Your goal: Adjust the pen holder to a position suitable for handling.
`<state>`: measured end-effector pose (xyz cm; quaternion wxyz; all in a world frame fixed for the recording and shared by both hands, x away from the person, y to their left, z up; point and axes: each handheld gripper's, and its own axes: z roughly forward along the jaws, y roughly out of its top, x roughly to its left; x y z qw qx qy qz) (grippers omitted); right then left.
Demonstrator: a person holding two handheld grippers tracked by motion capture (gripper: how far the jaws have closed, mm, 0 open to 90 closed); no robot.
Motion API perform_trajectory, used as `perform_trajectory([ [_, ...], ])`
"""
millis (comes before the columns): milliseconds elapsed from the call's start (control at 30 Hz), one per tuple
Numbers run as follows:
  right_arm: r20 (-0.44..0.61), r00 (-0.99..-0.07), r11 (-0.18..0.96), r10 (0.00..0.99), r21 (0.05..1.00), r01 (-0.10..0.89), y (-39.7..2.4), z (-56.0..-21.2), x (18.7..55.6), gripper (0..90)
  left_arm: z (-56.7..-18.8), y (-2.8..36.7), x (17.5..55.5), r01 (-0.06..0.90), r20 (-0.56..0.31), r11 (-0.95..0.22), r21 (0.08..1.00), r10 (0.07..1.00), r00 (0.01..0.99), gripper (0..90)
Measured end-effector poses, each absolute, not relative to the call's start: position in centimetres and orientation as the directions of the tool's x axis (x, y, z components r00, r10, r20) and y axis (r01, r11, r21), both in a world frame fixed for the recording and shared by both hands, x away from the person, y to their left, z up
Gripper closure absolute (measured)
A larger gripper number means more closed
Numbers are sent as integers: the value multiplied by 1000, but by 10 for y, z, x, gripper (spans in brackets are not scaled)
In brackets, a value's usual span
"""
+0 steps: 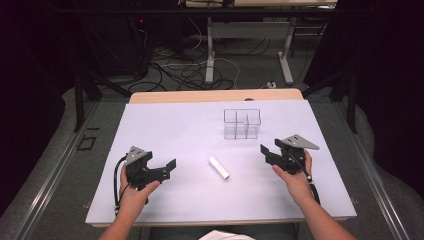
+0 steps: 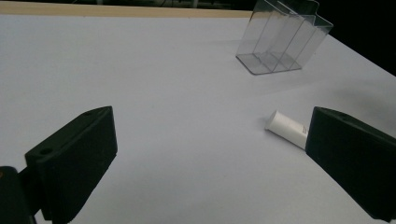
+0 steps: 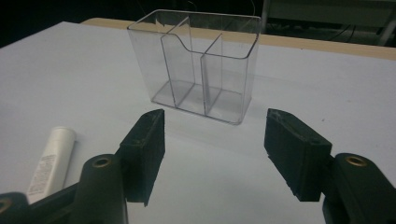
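A small white tube [image 1: 218, 167] lies on the white table sheet [image 1: 170, 125], about midway between my two grippers. Behind it stands an empty clear plastic organizer [image 1: 242, 123] with several compartments. My left gripper [image 1: 167, 169] sits at the front left, its jaws wide apart with nothing between them; in the left gripper view [image 2: 212, 126] the tube [image 2: 287, 129] lies just beyond the right jaw and the organizer [image 2: 282, 39] is farther off. My right gripper [image 1: 270, 148] is at the right, open and empty. In the right gripper view [image 3: 215, 123] it faces the organizer [image 3: 205, 70], with the tube [image 3: 53, 156] at lower left.
The sheet covers a wooden tabletop whose bare edge [image 1: 215, 95] shows at the back. Beyond it are floor cables [image 1: 185, 70] and the legs of another desk [image 1: 210, 50]. Dark curtains stand on both sides.
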<state>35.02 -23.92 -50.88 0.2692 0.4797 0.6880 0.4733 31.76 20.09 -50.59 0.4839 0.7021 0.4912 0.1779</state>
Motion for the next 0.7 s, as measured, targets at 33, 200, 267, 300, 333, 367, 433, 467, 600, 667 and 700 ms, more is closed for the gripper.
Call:
perform_trajectory([
  [33, 84, -396, 92, 914, 910, 405, -239, -507, 351, 396, -506, 201, 318, 517, -226, -49, 854, 862, 454, 32],
  [200, 77, -407, 101, 910, 912, 397, -235, -498, 362, 434, -506, 202, 316, 517, -224, -47, 855, 865, 450, 46],
  [267, 51, -391, 117, 919, 912, 393, -232, -493, 368, 435, -506, 203, 316, 515, -224, -45, 856, 866, 448, 47],
  [300, 49, -387, 117, 921, 912, 394, -230, -490, 369, 434, -507, 203, 316, 517, -227, -42, 855, 866, 446, 49],
  [333, 46, -387, 120, 921, 911, 395, -228, -486, 372, 434, -507, 203, 316, 518, -229, -40, 855, 866, 444, 53],
  [367, 40, -384, 126, 923, 909, 398, -226, -483, 375, 434, -508, 204, 316, 519, -232, -37, 854, 866, 443, 56],
  [433, 44, -383, 129, 923, 901, 413, -222, -474, 383, 439, -509, 204, 317, 526, -238, -36, 850, 864, 443, 65],
  [467, 46, -378, 127, 925, 900, 418, -222, -472, 386, 451, -509, 204, 317, 527, -240, -33, 849, 864, 442, 68],
  [600, 42, -370, 130, 928, 894, 428, -222, -465, 396, 471, -509, 203, 316, 526, -239, -37, 850, 862, 447, 73],
  [667, 36, -359, 135, 933, 888, 440, -222, -461, 407, 473, -509, 201, 317, 523, -235, -41, 852, 861, 451, 77],
  [700, 38, -357, 135, 933, 884, 448, -223, -461, 412, 476, -509, 201, 317, 523, -235, -41, 852, 861, 451, 80],
])
